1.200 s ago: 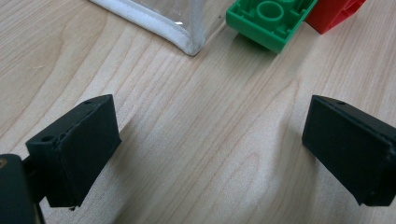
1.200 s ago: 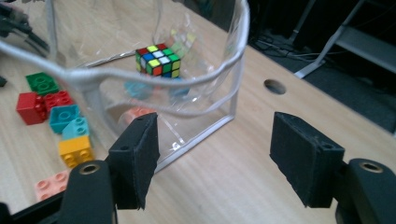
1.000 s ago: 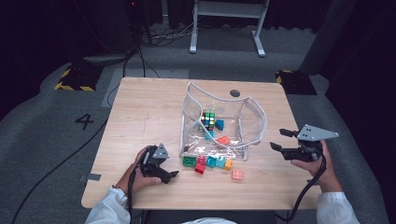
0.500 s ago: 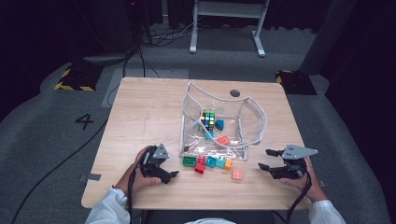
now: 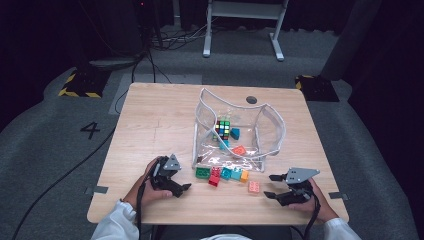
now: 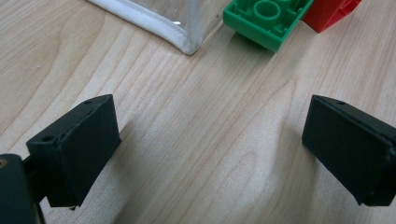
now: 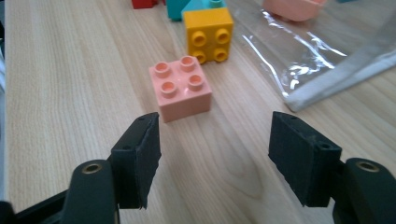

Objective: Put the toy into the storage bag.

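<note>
orange brick (image 7: 208, 34) just behind pink brick (image 7: 180, 87), clear bag (image 7: 322, 51) beside.

A black cable (image 5: 55, 185) trails over the grey floor (image 5: 45, 150) left of the surface (image 5: 150, 120). Beyond the surface stands a white metal frame (image 5: 242, 27), and yellow-black hazard tape (image 5: 80, 85) lies off the surface's far left corner, near a painted 4 (image 5: 90, 130).

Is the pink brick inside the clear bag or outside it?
Outside. The pink brick sits studs up on the bare table, apart from the clear bag, just ahead of the right gripper with its open jaws.
</note>
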Demonstrator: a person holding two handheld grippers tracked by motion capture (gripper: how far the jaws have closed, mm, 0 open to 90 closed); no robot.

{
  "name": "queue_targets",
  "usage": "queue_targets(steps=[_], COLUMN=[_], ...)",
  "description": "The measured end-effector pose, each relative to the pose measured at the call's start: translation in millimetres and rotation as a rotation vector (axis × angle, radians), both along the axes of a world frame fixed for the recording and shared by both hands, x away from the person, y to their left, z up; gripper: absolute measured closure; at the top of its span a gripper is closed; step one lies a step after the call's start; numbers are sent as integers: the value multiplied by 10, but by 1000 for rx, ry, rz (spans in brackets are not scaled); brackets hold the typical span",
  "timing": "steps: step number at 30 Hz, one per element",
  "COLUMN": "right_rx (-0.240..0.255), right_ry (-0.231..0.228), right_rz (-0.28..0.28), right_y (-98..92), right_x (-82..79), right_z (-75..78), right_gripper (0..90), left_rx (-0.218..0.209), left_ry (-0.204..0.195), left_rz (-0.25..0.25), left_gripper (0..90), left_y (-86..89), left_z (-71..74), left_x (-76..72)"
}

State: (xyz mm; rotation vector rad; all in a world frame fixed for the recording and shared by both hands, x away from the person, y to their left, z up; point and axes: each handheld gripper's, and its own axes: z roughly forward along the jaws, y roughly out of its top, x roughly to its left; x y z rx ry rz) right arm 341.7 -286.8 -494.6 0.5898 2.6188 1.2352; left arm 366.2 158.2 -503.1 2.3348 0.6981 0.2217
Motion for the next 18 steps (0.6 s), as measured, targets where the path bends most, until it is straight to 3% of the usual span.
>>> queue_targets(steps=[5,14,18], right_rx=[-29,-28,-26], right_ry=[2,6,-3], right_rz=[24,45,73], right_y=[130,309,404], right_x=[-13,21,15], right_z=[-78,-86,-86], right_gripper=[341,331,387], left_rx=[0,-1,0], left_ry=[0,1,1], left_rz=[0,0,0], left_gripper=[41,41,41], left_y=[0,0,0], left_z=[0,-1,-1], left_x=[0,0,0])
